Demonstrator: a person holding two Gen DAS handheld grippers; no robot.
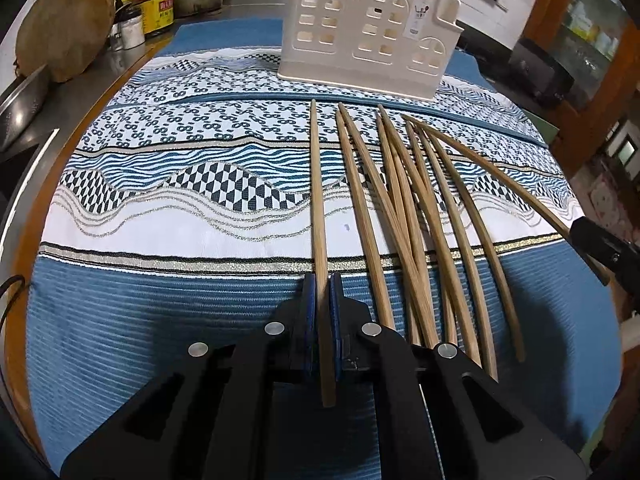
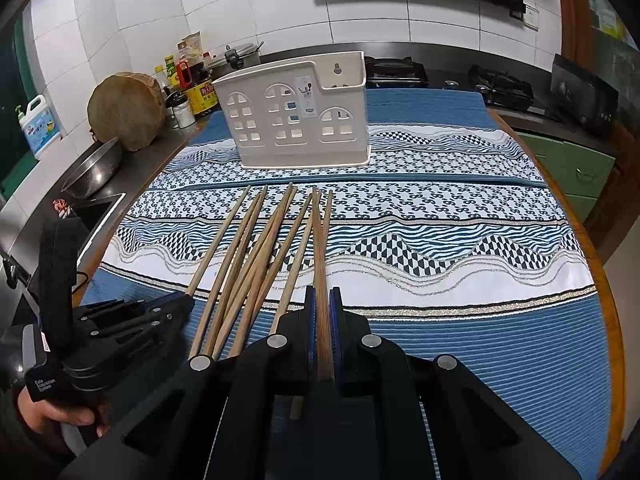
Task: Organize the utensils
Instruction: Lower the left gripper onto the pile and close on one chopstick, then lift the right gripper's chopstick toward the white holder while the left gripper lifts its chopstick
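Several wooden chopsticks [image 1: 404, 216] lie side by side on a blue and white patterned cloth [image 1: 180, 184], tips toward a cream utensil holder [image 1: 368, 28] with window cut-outs at the back. My left gripper [image 1: 322, 280] is shut on the leftmost chopstick [image 1: 317, 184]. My right gripper [image 2: 323, 294] is shut on a chopstick [image 2: 320, 248] at the right side of the pile [image 2: 256, 256]. The holder [image 2: 300, 116] stands upright behind the pile. The left gripper [image 2: 176, 300] shows at the left of the right wrist view.
A round wooden board [image 2: 126, 110], sauce bottles [image 2: 192, 76], a metal bowl [image 2: 94, 170] and a sink edge [image 2: 100, 216] are on the left counter. A gas stove [image 2: 448, 74] sits behind the cloth. The table's wooden edge [image 2: 600, 264] curves on the right.
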